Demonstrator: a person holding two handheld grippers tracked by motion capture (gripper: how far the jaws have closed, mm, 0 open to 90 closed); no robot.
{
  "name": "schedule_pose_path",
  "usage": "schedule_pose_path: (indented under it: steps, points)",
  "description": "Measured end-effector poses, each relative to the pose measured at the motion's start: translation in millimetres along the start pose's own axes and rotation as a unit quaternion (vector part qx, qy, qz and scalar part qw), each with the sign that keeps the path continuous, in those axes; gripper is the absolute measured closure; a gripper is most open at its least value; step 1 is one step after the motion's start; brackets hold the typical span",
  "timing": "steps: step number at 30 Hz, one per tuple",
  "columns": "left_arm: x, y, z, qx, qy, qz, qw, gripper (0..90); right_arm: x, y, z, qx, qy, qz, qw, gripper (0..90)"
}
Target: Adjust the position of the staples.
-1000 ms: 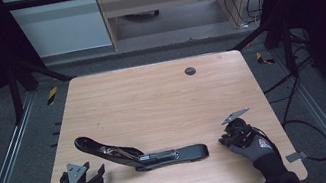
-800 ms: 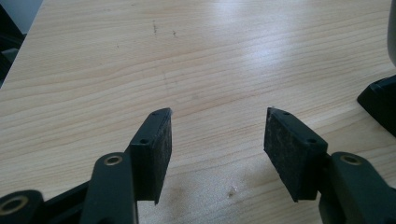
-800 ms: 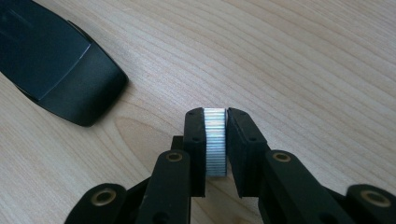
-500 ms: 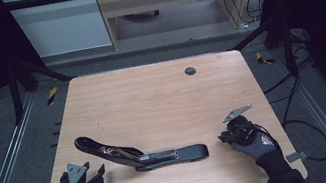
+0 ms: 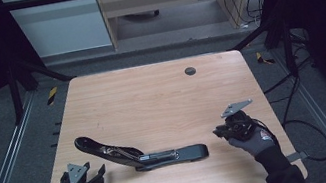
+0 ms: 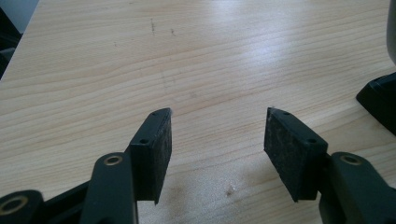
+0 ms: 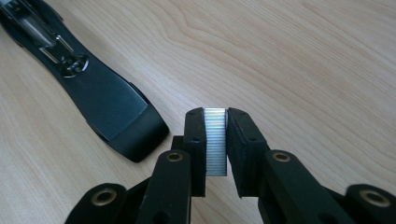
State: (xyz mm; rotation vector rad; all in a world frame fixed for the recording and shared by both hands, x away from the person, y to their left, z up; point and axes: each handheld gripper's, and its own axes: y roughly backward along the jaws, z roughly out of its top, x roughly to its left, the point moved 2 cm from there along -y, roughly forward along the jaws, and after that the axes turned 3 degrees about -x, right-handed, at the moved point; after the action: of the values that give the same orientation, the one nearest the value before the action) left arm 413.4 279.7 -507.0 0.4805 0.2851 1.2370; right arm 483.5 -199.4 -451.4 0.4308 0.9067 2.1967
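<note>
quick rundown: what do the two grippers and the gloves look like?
Both grippers are black with two flat rectangular pads and brass-coloured pivot rivets. The left gripper and right gripper each carry a grey three-cornered plate on top. The hands wear dark grey gloves with a red-and-white cuff logo; the right sleeve is black. A black cable trails from the right gripper.
</note>
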Motion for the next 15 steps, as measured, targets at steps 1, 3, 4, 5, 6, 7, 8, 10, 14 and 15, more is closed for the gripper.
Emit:
schedule_pose_path:
  steps: [1, 3, 4, 5, 6, 7, 8, 10, 14, 15]
  points:
    - [-0.1, -0.1, -0.1, 0.000, 0.001, -0.001, 1.0000, 41.6, 2.3, 0.3, 2.9, 0.002, 0.002, 0.008, 1.0000, 78.4]
    - [0.1, -0.2, -0.1, -0.001, 0.002, 0.000, 1.0000, 41.6, 5.4, -0.1, 7.6, -0.001, 0.012, 0.013, 0.9998, 78.4]
    - [0.2, -0.2, -0.1, 0.000, 0.002, -0.001, 1.0000, 41.6, 6.1, -0.2, 9.4, -0.003, 0.016, 0.014, 0.9998, 78.4]
    - [0.2, -0.3, -0.2, 0.000, 0.002, -0.001, 1.0000, 41.6, 7.6, -0.8, 12.5, -0.008, 0.019, 0.015, 0.9997, 78.4]
    - [0.1, -0.3, -0.2, 0.000, 0.002, -0.001, 1.0000, 41.6, 8.6, -0.4, 14.4, -0.007, 0.018, 0.017, 0.9997, 78.4]
    - [0.1, -0.3, -0.2, 0.000, 0.003, -0.002, 1.0000, 41.6, 9.5, -0.5, 16.7, -0.006, 0.021, 0.017, 0.9996, 78.4]
    - [0.1, -0.4, -0.2, 0.001, 0.003, -0.003, 1.0000, 41.6, 10.4, -1.1, 18.9, -0.009, 0.024, 0.017, 0.9995, 78.4]
    - [0.1, -0.5, -0.2, 0.001, 0.003, -0.003, 1.0000, 41.6, 12.4, -1.5, 22.9, -0.011, 0.028, 0.020, 0.9993, 78.4]
    - [0.3, -0.8, -0.4, 0.003, 0.003, -0.004, 1.0000, 41.6, 16.0, -3.9, 29.6, -0.016, 0.034, 0.031, 0.9988, 78.4]
    - [0.4, -0.8, -0.4, 0.002, 0.003, -0.004, 1.0000, 41.6, 16.9, -4.6, 31.4, -0.014, 0.038, 0.034, 0.9986, 78.4]
